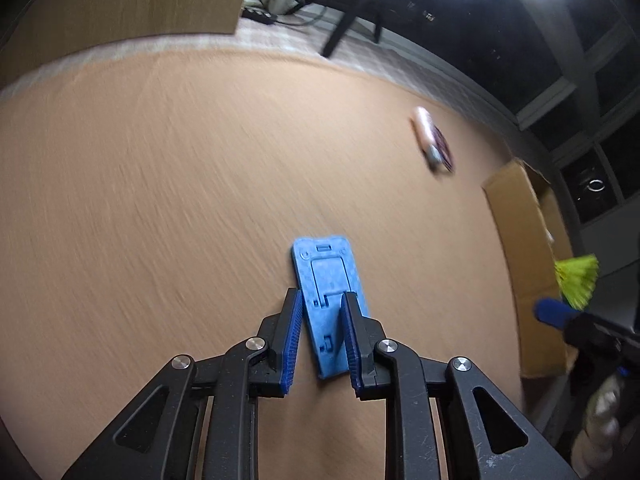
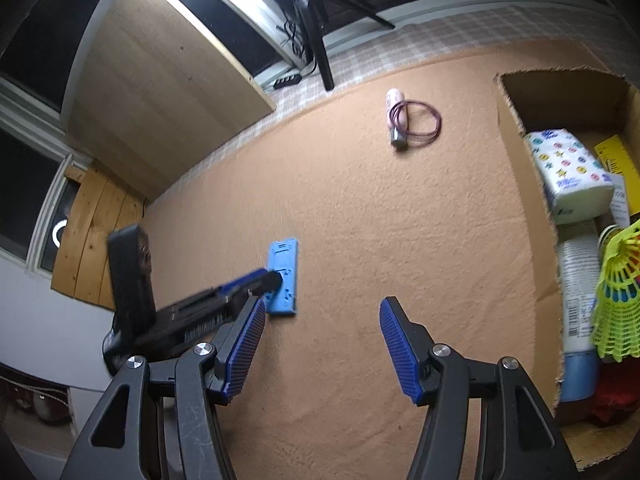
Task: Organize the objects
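Gripping the blue plastic phone stand [image 1: 326, 304] by its long edges, the left gripper [image 1: 320, 344] is pinching the flat, folded piece between its ribbed blue pads, which looks like a hold meant to carry it toward the cardboard box [image 2: 516, 184] lying off to its right. The stand is rigid moulded plastic, rectangular with rounded corners and a hinged panel recessed in its face, so the narrow side-on grip is likely suiting it better than a grab from above. The right gripper [image 2: 322, 344] is hanging over bare tabletop [image 2: 360, 220] with its jaws spread and nothing between them, the box sitting just to its right. In that box a soft tissue pack [image 2: 568, 168] printed with coloured stars, a white cylindrical bottle [image 2: 576, 304] and yellow mesh-skirted shuttlecocks [image 2: 616, 300] are already lying packed together. Well ahead of both grippers, a pale pink tube [image 2: 394, 114] is resting beside a loosely coiled purple cable [image 2: 420, 120], both apparently still waiting to be sorted.
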`<state>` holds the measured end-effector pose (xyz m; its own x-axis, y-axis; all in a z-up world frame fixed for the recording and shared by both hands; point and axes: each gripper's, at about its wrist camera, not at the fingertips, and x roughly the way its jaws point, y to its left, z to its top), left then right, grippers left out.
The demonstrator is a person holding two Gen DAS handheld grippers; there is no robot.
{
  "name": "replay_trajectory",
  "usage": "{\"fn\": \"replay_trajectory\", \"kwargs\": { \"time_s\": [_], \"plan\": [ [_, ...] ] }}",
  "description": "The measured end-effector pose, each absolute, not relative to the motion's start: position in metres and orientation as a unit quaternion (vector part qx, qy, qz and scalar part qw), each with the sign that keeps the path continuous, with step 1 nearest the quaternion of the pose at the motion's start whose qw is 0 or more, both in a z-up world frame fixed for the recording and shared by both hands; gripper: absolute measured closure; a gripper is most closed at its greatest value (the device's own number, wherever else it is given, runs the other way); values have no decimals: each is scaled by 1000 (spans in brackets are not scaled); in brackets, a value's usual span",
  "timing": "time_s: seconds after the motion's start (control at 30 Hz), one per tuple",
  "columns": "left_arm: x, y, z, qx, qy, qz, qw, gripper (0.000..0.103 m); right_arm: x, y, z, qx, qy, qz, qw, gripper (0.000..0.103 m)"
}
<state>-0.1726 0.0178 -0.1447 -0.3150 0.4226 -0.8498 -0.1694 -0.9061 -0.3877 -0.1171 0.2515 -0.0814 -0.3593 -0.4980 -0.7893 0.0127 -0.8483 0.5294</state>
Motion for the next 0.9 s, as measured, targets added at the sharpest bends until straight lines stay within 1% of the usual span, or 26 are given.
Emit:
{"fn": "replay_trajectory", "kwargs": {
  "time_s": [0.2, 0.33, 0.4, 0.43, 0.47, 0.67, 0.73, 0.77, 0.9],
  "plan": [
    [-140, 28, -145, -553, -117, 803, 188, 82, -118, 239, -102, 566, -211, -778, 177, 47],
    [-134, 26, -144, -560, -119, 798, 189, 81, -126, 227, -112, 575, -197, -772, 186, 47],
    [-135, 25, -144, -559, -116, 799, 189, 73, -132, 223, -115, 578, -192, -771, 187, 47],
    [-135, 25, -143, -557, -113, 800, 191, 67, -134, 222, -116, 578, -190, -771, 188, 47],
    [-135, 26, -143, -557, -109, 801, 192, 64, -137, 219, -118, 580, -187, -770, 189, 47],
    [-141, 28, -143, -556, -110, 799, 201, 63, -153, 196, -130, 596, -170, -758, 204, 48],
    [-142, 29, -143, -556, -116, 797, 207, 63, -156, 189, -133, 600, -166, -755, 208, 50],
    [-142, 30, -143, -556, -116, 796, 208, 64, -157, 187, -135, 602, -165, -753, 208, 53],
    [-141, 30, -143, -555, -120, 795, 213, 64, -162, 179, -140, 609, -160, -748, 211, 61]
  ]
}}
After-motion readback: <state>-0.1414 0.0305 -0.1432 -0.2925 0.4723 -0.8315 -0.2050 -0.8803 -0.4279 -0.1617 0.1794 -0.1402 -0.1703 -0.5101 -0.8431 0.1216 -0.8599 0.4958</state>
